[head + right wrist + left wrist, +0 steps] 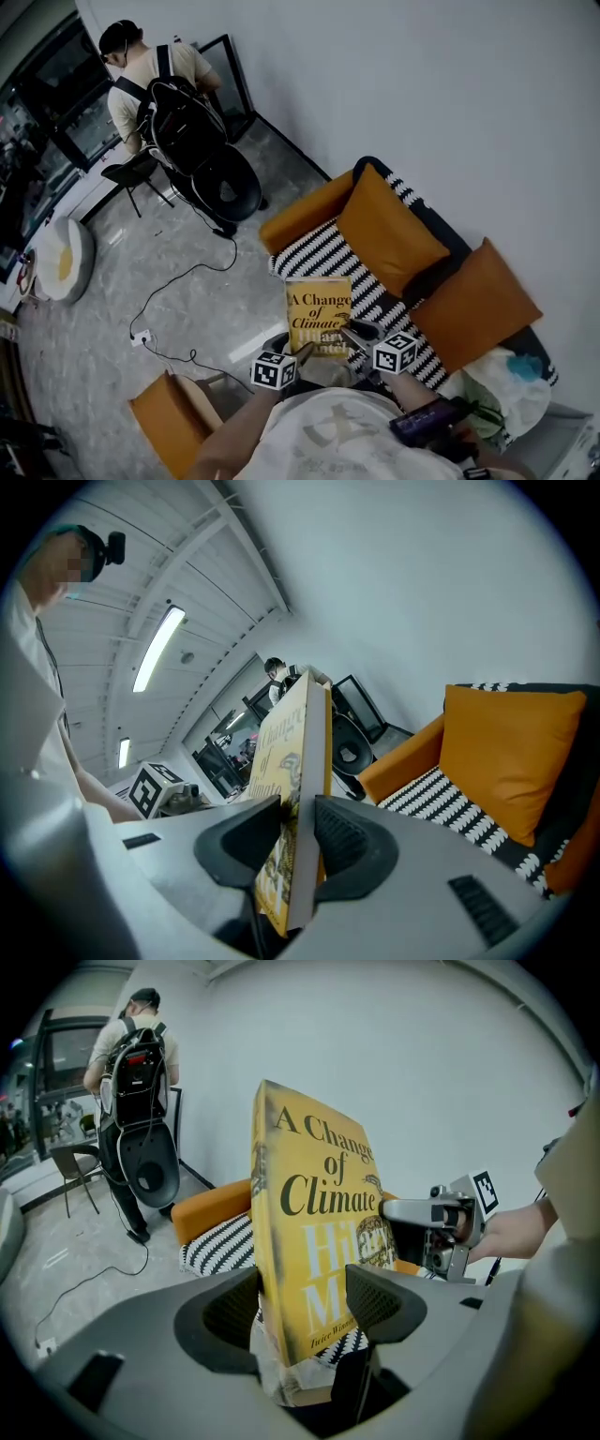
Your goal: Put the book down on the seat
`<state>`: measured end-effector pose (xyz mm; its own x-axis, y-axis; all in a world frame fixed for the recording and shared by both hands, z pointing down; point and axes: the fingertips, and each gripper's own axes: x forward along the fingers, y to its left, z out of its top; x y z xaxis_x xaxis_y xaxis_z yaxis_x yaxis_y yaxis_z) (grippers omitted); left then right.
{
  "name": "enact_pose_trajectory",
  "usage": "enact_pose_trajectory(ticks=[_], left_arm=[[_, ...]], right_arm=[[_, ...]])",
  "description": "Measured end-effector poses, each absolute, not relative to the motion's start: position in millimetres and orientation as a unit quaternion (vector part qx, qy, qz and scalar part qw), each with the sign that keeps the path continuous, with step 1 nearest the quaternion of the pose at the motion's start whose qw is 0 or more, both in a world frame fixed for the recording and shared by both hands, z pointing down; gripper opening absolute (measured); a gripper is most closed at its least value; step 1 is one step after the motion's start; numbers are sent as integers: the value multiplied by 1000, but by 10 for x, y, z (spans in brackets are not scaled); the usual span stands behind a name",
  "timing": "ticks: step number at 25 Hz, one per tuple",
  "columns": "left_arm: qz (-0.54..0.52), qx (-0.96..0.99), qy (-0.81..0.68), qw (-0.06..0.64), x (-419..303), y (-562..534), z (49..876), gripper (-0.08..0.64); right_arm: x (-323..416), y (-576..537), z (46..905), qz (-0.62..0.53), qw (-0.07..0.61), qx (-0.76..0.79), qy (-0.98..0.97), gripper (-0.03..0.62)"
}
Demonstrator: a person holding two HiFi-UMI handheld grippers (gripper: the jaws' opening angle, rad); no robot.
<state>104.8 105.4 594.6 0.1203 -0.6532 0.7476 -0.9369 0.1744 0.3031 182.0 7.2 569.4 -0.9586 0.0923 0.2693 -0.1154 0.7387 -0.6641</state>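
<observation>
Above the striped seat [323,255], yellow book [319,314] held upright.
Gripped near its bottom edge: left gripper [305,1302] closed on the covers, right gripper [298,822] likewise clamped on it, orange cushion [389,230] beyond.

a yellow book [318,309], held at its lower edge by the left tool [304,352] and right tool [355,336], above a black-and-white seat [323,255] with orange cushions [389,230].

Yellow book [319,314], black lettering; orange cushion [389,230] — black-and-white patterned seat [323,255]
</observation>
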Motion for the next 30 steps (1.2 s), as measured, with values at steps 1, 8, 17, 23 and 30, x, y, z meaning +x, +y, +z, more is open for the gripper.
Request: enact_pose_trajectory(ticks=[1,8,17,23,30], left_arm=[[170,623,-639,418,1027,996,5952,301],[176,648,-610,421,848,747,6058,301],[194,689,-555,424,398,363,6198,299],[197,712,-533,413,-160,245,6174,299],[198,733,-510,405,-704,277,6113,293]], right_arm=[[1807,23,5701,361,143,11,-921,123],[1686,-167,5784,366,142,50,-918,123],[1349,-436,5920,388,136,116,-904,123],[831,-493,5868,378,125,146,-905,123],[324,-411,5777,371,121,173,-904,123]])
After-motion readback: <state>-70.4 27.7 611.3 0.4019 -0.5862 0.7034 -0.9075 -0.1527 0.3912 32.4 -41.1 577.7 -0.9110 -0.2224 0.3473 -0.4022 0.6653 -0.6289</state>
